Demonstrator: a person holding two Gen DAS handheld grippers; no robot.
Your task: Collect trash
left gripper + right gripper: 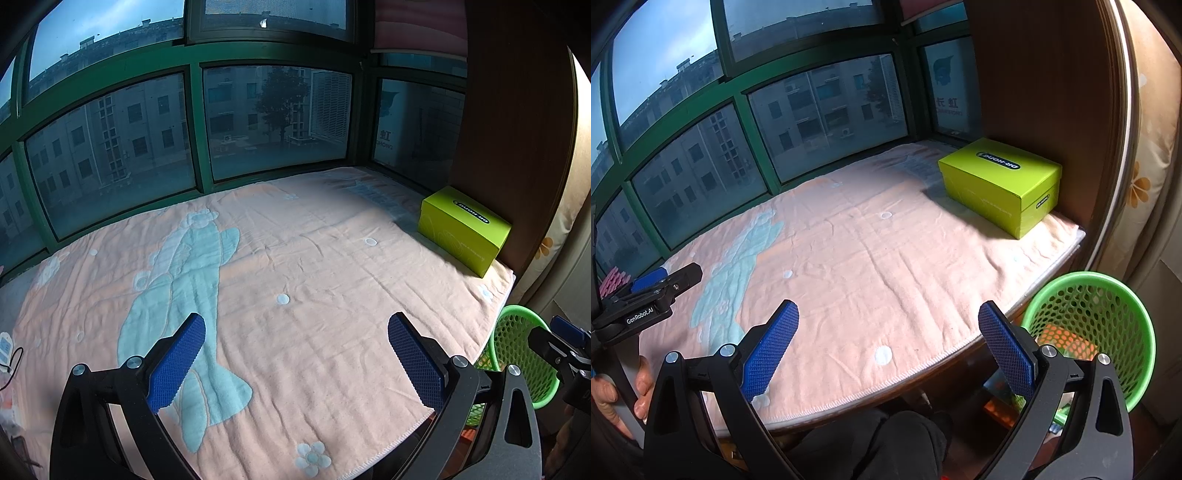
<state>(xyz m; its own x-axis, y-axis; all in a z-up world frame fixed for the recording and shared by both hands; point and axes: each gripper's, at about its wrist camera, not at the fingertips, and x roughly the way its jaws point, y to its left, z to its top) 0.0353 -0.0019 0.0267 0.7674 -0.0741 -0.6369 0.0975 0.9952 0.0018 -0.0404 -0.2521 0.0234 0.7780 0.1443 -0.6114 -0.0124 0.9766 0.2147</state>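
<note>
The left gripper [295,354] is held above the pink blanket [314,266], its blue fingers [177,363] wide apart with nothing between them. The right gripper [888,345] is spread the same way and also holds nothing, near the front edge of the blanket. The green mesh basket [1108,332] stands at the lower right of the right wrist view, below the blanket's edge, with colourful trash [1065,341] inside. A lime-green box [1001,184] sits on the blanket at the upper right, against the brown wall [1034,92].
</note>
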